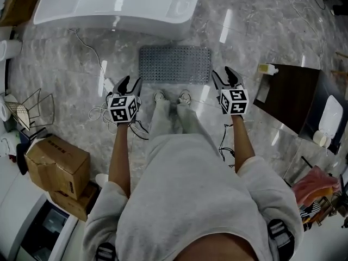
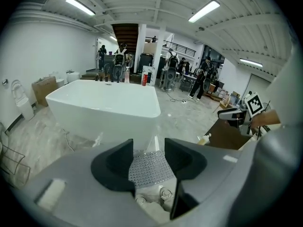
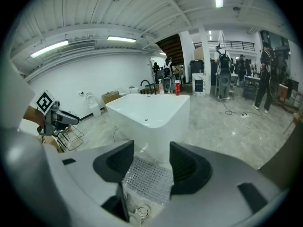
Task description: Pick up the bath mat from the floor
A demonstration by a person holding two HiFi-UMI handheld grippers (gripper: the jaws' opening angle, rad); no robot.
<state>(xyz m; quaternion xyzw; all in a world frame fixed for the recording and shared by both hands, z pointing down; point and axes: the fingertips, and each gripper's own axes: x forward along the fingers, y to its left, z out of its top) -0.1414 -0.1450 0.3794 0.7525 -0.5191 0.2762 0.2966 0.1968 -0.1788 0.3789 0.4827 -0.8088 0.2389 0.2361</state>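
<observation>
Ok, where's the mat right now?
Head view, centre: the mat lies flat on the floor, just in front of the tub and just beyond the person's shoes.

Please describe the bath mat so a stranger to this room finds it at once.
Find the big white bathtub. On the glossy floor right before it lies the bath mat, a flat grey rectangle. Only it is covered with rows of small dots.

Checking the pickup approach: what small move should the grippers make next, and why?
Probably lower the left gripper and right gripper toward the near edge of the bath mat: it lies flat on the floor ahead of the shoes, and both pairs of jaws stand open, short of it.
</observation>
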